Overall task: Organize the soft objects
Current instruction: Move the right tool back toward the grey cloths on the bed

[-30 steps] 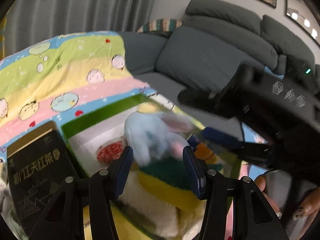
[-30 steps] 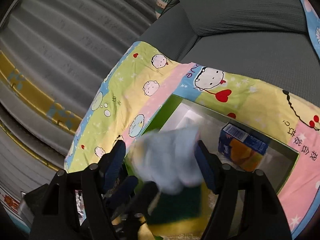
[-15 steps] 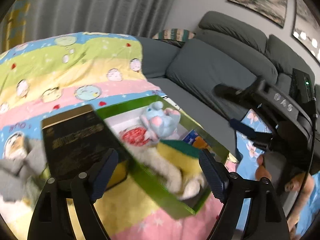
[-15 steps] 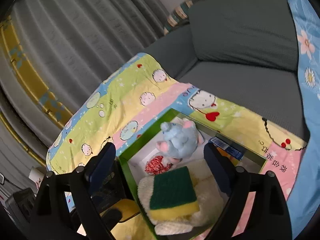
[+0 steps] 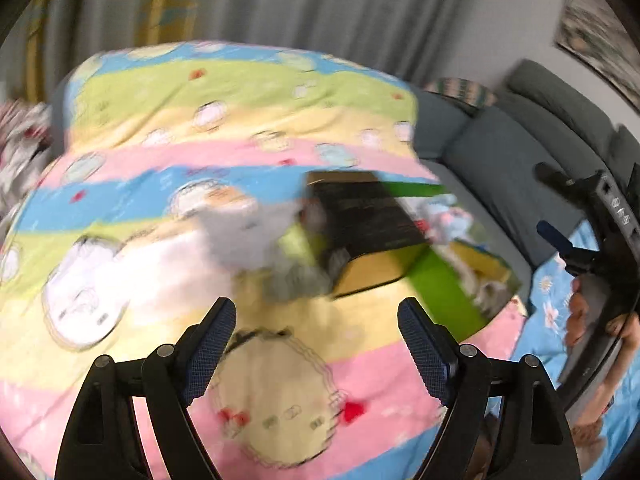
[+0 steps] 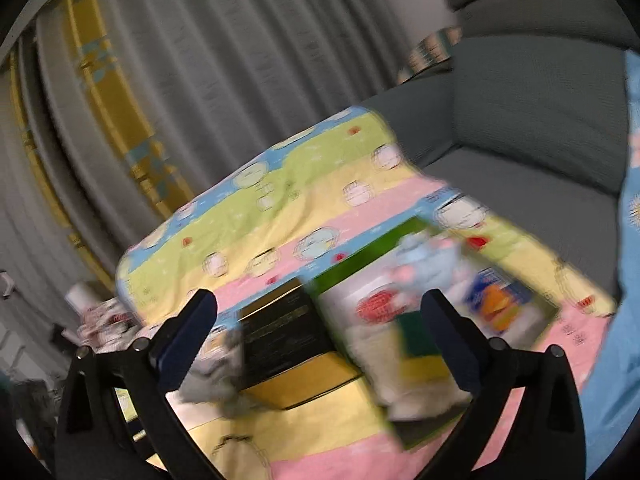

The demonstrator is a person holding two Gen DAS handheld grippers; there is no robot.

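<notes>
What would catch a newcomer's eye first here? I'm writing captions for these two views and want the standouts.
The loud striped cartoon blanket fills most of both views. On it sits a green box holding a pale blue plush toy, a green-and-yellow sponge and a blue-and-orange carton, with a black-and-gold box beside it. Both the left gripper and right gripper are open and empty.

Soft, even indoor light, heavy motion blur over both views (sharp only at the jaws), fisheye-bent dark corners
</notes>
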